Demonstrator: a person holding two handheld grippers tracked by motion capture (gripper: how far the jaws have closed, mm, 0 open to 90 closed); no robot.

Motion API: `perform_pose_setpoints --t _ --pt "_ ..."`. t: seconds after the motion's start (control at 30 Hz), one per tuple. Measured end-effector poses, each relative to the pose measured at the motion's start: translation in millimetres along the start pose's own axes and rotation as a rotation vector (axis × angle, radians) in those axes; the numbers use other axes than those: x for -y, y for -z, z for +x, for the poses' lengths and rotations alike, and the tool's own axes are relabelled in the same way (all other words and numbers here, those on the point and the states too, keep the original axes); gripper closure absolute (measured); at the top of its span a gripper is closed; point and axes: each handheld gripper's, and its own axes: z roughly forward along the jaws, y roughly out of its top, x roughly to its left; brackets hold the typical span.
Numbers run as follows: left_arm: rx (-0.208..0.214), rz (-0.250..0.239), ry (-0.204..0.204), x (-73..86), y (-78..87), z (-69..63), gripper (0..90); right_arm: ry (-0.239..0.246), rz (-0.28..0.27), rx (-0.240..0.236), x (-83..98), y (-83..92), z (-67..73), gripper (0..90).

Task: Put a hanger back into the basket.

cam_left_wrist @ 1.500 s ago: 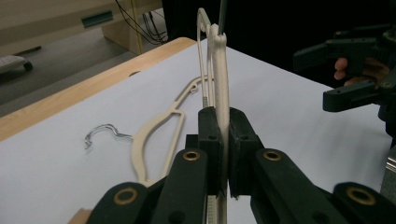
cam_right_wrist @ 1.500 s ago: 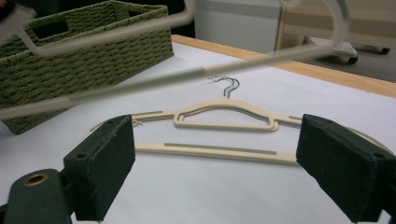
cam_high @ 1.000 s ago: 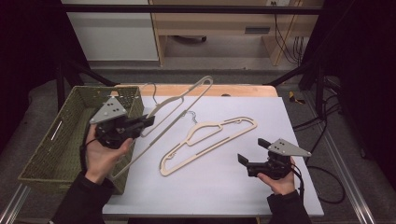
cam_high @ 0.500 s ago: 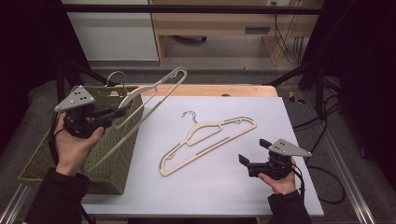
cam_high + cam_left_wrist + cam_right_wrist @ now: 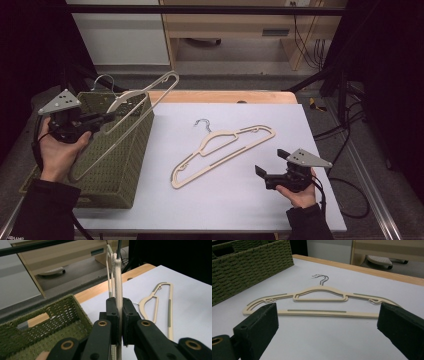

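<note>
My left gripper (image 5: 102,119) (image 5: 119,322) is shut on a cream hanger (image 5: 135,102) (image 5: 117,277) and holds it in the air, tilted, over the green woven basket (image 5: 127,165) (image 5: 37,332) at the table's left edge. A second cream hanger (image 5: 222,150) (image 5: 319,300) with a metal hook lies flat in the middle of the white table (image 5: 235,200). My right gripper (image 5: 267,172) (image 5: 324,322) rests low near the table's front right, open, its jaws wide apart and facing that hanger, a little short of it.
A wooden strip (image 5: 225,96) runs along the table's far edge. Beyond it stand a pale cabinet (image 5: 125,35) and a wooden bench frame (image 5: 235,30). Cables (image 5: 345,135) hang at the right side. Black frame bars (image 5: 200,9) cross overhead.
My left gripper has carried its hanger leftward, from above the table beside the basket to over the basket. The right gripper and the lying hanger have stayed put.
</note>
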Motion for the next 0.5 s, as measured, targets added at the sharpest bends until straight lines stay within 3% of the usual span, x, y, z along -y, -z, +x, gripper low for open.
perform_pose_setpoints --t 0.23,0.5 --pt "-0.030 0.024 0.022 17.1 6.1 29.6 85.5 -0.005 0.001 -0.004 0.4 -0.7 -0.5 4.2" --pt "-0.056 0.047 0.045 33.1 9.2 48.2 85.5 -0.002 -0.001 -0.002 0.4 -0.5 -0.9 4.2"
